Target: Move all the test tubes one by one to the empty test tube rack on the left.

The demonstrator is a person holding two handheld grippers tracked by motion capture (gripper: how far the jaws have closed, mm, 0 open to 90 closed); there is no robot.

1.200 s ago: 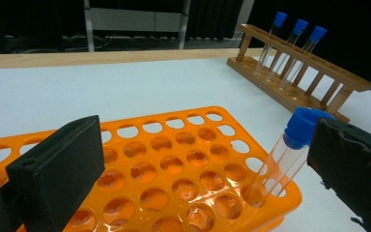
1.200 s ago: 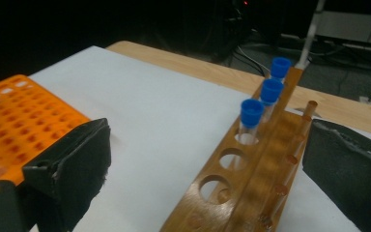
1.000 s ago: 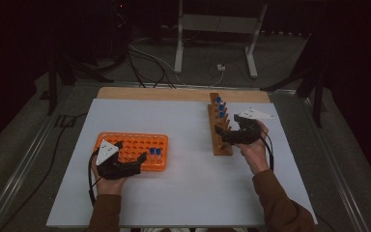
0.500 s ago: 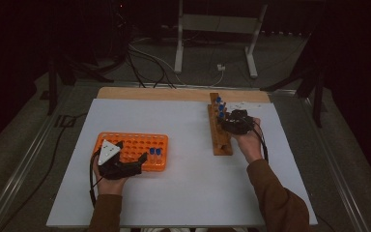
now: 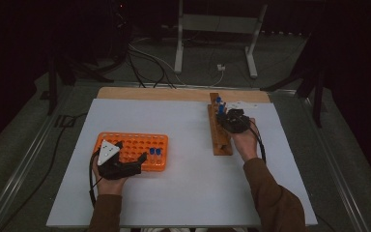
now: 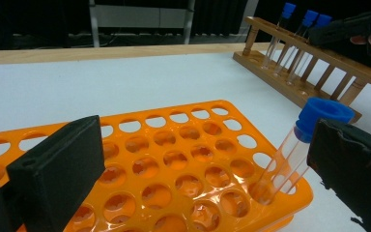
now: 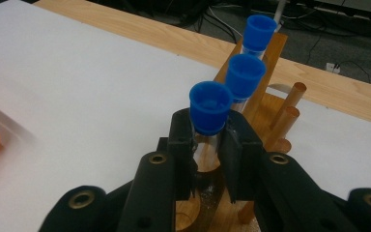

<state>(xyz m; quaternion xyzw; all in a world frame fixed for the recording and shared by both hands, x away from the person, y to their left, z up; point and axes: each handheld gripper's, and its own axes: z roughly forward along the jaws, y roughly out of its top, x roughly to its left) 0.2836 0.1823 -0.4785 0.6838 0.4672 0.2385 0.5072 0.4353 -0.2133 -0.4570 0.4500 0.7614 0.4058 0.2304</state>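
White table (image 5: 183, 193) carries orange tube rack (image 5: 137, 147) at left, wooden tube rack (image 5: 218, 137) at right.

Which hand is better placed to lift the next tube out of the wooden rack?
Right. The right gripper is already shut on the nearest blue-capped tube in the wooden rack; the left gripper sits open at the orange rack.

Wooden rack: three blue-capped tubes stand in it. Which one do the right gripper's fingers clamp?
The nearest tube, at the row's front end. The right gripper has just closed on it below its cap; the other two tubes stand free behind.
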